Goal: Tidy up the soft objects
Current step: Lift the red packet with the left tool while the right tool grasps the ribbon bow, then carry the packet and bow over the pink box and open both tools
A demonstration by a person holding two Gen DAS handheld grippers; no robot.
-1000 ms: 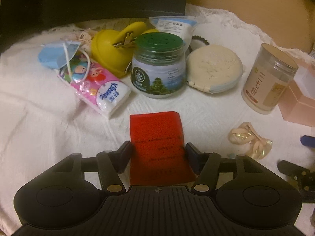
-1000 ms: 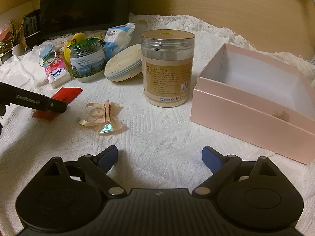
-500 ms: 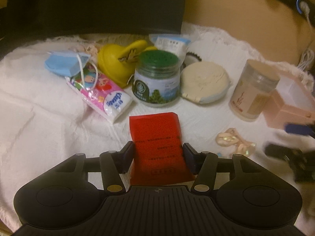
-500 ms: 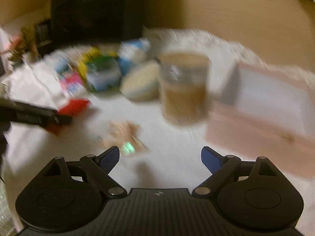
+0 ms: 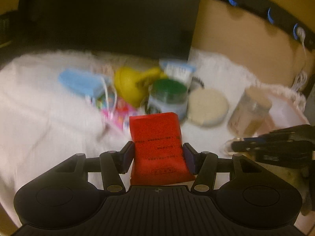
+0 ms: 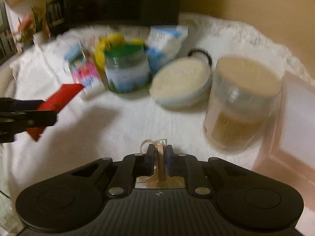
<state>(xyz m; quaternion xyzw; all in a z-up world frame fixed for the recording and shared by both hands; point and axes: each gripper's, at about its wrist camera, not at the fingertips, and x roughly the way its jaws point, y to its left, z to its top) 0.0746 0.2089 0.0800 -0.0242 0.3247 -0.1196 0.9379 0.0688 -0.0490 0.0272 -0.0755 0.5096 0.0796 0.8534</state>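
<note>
My left gripper [image 5: 158, 153] is shut on a red flat packet [image 5: 157, 137] and holds it above the white cloth; the packet also shows at the left of the right wrist view [image 6: 59, 100]. My right gripper [image 6: 159, 155] is shut on a beige ribbon bow [image 6: 160, 147], low over the cloth. The right gripper shows at the right edge of the left wrist view [image 5: 275, 143]. A pink open box [image 6: 291, 118] stands at the right. Both views are blurred by motion.
At the back of the cloth stand a green-lidded jar [image 6: 126, 70], a round beige case [image 6: 181, 82], a tall clear canister [image 6: 242, 104], a pink tissue pack [image 6: 84, 74], a yellow soft toy [image 5: 132, 84], a blue mask [image 5: 80, 82] and a white-blue pouch [image 6: 165, 41].
My left gripper has lifted the red packet off the cloth. My right gripper moved left to the ribbon bow and shut on it.
</note>
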